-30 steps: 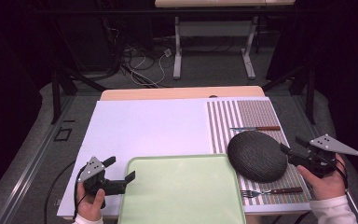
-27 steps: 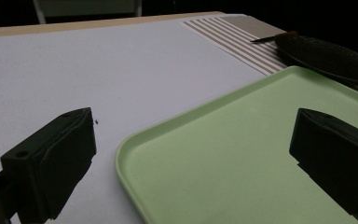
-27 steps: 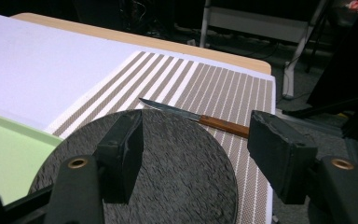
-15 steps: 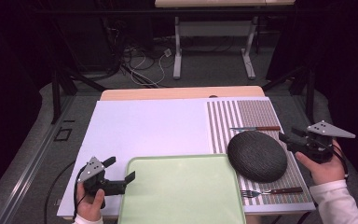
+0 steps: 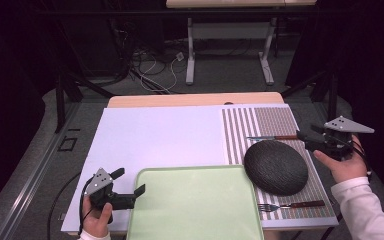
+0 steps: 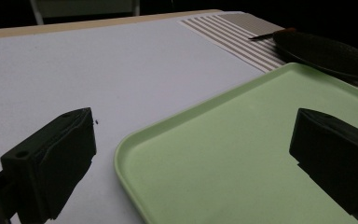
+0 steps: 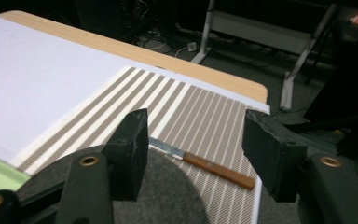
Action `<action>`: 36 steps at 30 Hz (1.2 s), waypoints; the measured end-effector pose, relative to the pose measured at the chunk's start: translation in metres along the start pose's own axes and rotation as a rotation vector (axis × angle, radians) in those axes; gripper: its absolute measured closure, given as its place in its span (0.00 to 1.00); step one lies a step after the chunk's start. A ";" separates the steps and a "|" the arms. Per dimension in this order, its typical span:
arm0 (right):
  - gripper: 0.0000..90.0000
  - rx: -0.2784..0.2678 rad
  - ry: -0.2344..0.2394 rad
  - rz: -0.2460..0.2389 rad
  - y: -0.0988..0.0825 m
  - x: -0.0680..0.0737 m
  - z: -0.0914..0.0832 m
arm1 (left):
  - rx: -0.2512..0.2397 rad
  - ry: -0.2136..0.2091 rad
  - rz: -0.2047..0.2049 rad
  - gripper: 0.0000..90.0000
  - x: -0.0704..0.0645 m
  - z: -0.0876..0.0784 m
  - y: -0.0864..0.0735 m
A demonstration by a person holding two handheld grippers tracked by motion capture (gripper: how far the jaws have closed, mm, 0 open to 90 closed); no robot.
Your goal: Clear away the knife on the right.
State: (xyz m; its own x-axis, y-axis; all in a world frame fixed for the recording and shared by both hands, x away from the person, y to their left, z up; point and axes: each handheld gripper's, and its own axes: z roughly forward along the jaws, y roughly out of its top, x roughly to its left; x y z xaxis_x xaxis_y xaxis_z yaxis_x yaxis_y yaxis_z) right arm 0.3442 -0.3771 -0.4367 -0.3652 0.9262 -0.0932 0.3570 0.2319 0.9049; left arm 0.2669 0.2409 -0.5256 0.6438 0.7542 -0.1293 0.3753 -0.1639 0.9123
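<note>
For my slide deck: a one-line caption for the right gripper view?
Open right gripper hovers above the dark plate, facing a wooden-handled knife on the striped placemat.

Open white surface spans the far left half of the worktop (image 5: 150, 140), free for passage. A green tray (image 5: 195, 205) blocks the near centre, a dark round plate (image 5: 276, 167) the right, with a knife (image 5: 272, 137) just beyond it and a fork (image 5: 292, 205) just before it.
</note>
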 end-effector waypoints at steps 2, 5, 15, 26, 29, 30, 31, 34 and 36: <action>0.45 -0.001 -0.017 -0.022 0.002 -0.002 0.005 | 0.000 0.002 -0.003 0.01 0.000 0.000 0.000; 0.48 0.028 -0.027 -0.005 0.006 -0.007 0.016 | -0.001 0.001 -0.004 0.01 0.000 0.000 0.000; 0.64 0.140 -0.052 0.043 0.018 -0.023 0.050 | 0.004 0.000 0.000 0.01 0.001 0.001 0.000; 0.87 0.188 -0.078 0.089 0.023 -0.043 0.075 | 0.008 0.004 0.001 0.01 0.001 0.001 -0.001; 0.95 0.169 -0.078 0.107 0.021 -0.047 0.078 | 0.011 0.003 0.004 0.01 0.001 0.002 -0.001; 0.97 0.172 -0.076 0.112 0.020 -0.048 0.079 | 0.011 0.001 0.004 0.01 0.001 0.002 -0.001; 0.99 0.180 -0.081 0.106 0.020 -0.049 0.081 | 0.012 0.001 0.004 0.01 0.001 0.002 -0.001; 1.00 0.207 -0.086 0.098 0.018 -0.050 0.086 | 0.012 0.003 0.002 0.01 0.001 0.002 -0.001; 1.00 0.220 -0.084 0.095 0.016 -0.049 0.090 | 0.014 0.005 0.001 0.01 0.001 0.002 -0.002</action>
State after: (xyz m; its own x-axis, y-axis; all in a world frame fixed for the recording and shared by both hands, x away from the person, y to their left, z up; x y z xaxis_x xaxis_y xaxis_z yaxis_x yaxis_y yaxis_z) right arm 0.4453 -0.3924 -0.4556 -0.2517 0.9663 -0.0550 0.5681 0.1935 0.7999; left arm 0.2685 0.2404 -0.5281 0.6409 0.7572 -0.1265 0.3837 -0.1732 0.9071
